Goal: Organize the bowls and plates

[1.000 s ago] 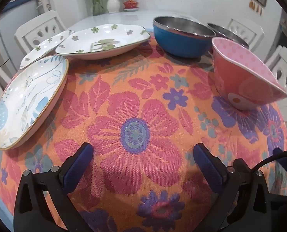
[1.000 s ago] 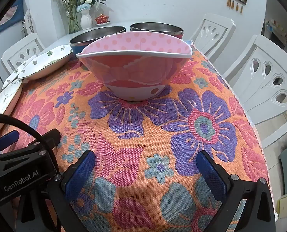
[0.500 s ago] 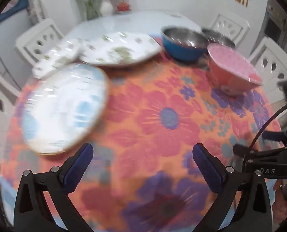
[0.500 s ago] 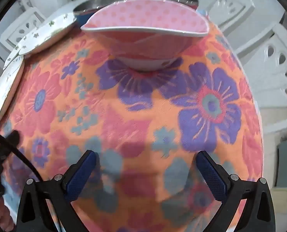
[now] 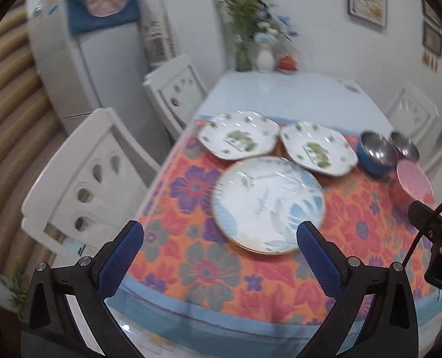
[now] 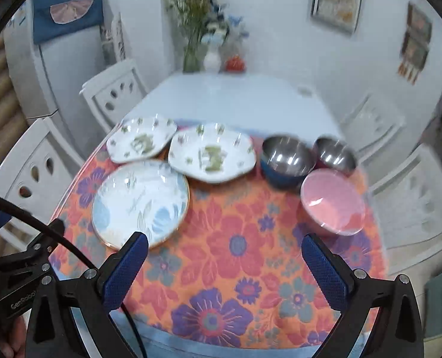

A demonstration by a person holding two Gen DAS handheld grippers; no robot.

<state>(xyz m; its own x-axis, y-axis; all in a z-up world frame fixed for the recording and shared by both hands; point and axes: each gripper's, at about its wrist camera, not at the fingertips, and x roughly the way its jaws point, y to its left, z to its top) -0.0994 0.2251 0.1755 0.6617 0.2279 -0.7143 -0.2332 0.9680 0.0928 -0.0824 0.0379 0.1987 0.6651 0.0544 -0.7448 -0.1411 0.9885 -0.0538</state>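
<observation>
Nothing is looking stacked yet: three plates and three bowls are sitting singly on the floral cloth of the table (image 6: 244, 101). Left gripper (image 5: 219, 253) and right gripper (image 6: 225, 264) are hovering empty above the near edge, jaws wide. Round glossy plate (image 6: 140, 203) is lying nearest; two scalloped plates (image 6: 212, 152) behind; steel bowls (image 6: 288, 156) beside pink bowl (image 6: 332, 201).
</observation>
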